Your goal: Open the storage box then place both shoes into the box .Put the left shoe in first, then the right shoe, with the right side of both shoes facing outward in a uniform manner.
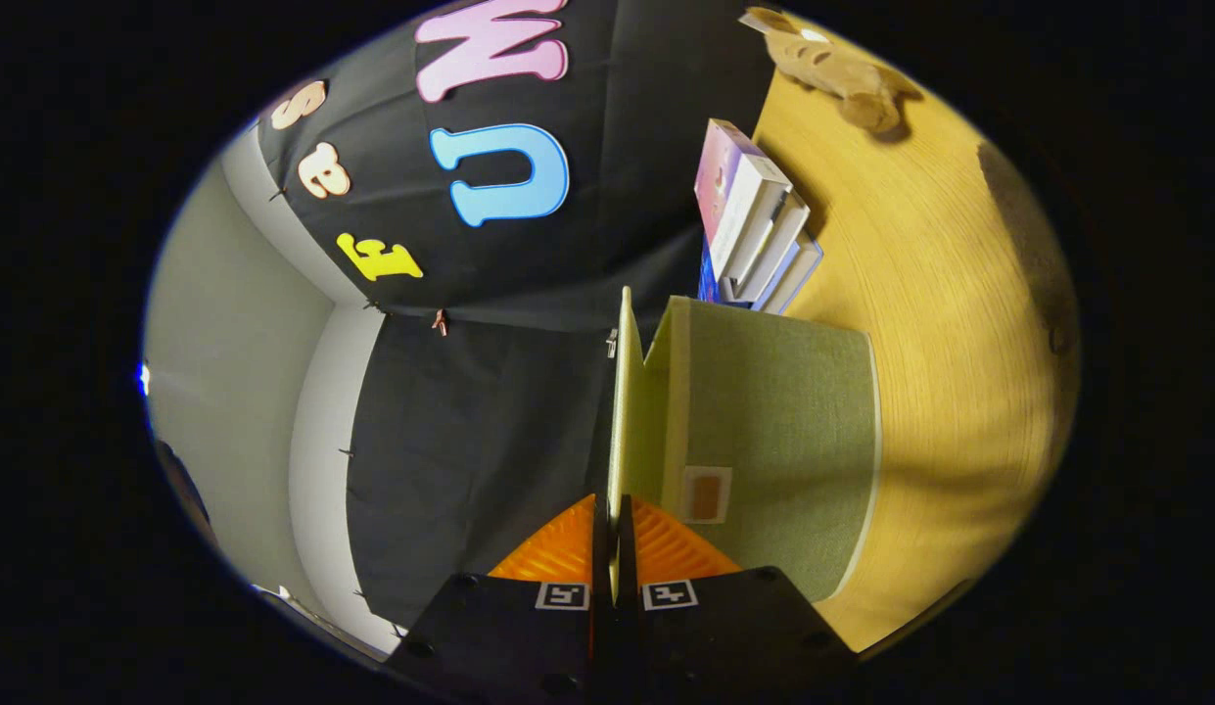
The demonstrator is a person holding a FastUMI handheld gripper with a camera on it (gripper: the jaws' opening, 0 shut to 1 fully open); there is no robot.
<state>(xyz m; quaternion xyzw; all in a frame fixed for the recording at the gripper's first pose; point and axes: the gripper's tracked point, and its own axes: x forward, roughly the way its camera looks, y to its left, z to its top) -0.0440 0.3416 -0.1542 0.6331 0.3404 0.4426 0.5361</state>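
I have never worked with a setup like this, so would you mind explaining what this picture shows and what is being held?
This is a fisheye camera riding on a hand-held two-finger gripper, looking forward along its fingers; a person carries it, so there is no robot arm. The view is rolled sideways, so the wooden table looks upright. On it stands a green fabric storage box. The fingers are closed on the thin edge of its lid, which is lifted partly away from the box. Beyond the box lies a stack of books, and farther off a plush toy. The dark cloth is the booth's wall.
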